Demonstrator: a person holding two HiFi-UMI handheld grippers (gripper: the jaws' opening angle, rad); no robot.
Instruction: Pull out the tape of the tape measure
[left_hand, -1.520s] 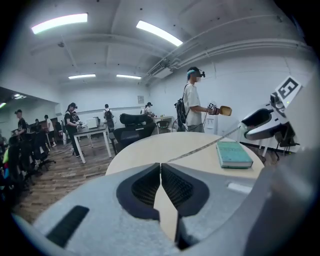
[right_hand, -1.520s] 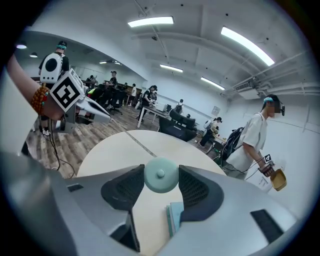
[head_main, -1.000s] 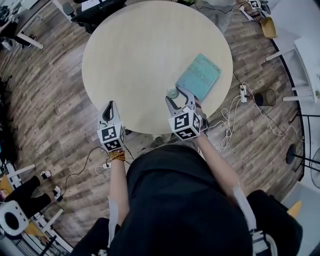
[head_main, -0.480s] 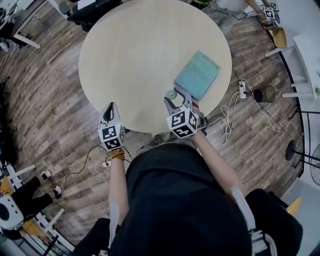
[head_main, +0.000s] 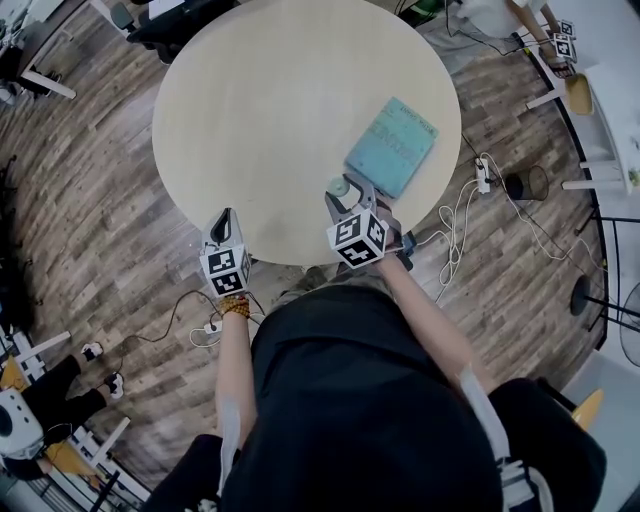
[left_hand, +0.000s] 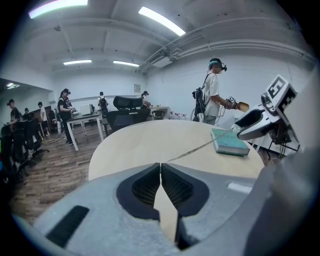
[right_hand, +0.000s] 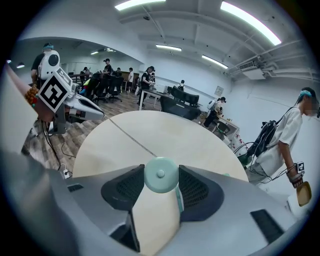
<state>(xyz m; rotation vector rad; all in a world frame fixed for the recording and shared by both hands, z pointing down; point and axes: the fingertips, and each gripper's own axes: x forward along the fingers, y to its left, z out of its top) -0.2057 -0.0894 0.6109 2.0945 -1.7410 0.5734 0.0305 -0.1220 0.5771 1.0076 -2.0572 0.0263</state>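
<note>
The right gripper (right_hand: 161, 176) is grasping the round mint case (head_main: 343, 186) across its rim. Its fingers are clenched on either side, over the near part of the counter (head_main: 280, 100) and just beside the book (head_main: 392, 148). The left gripper (left_hand: 160, 164) is hovering at the counter's near edge, well apart from the right, with its fingers pressed together at the tips. A thin line is running from those tips across to the right gripper. In the right gripper view the same line is leaving the case toward the left gripper. I am taking that line to be the tape (left_hand: 195, 148), pinched at its end and already drawn out across the gap. The head view is too coarse to show it.

If that is right, the step in hand is lengthening the span. The left gripper should be drawing straight away along the line the tape is leaving the case, not across it. That way the strip is feeding out flat instead of rubbing on the slot or twisting. The right gripper should be holding the case steady against the pull, without rolling. Both grips need to be firm, since a slipped end is likely to snap back into the case. Keeping the tape clear of the book's corner is also worth watching.
</note>
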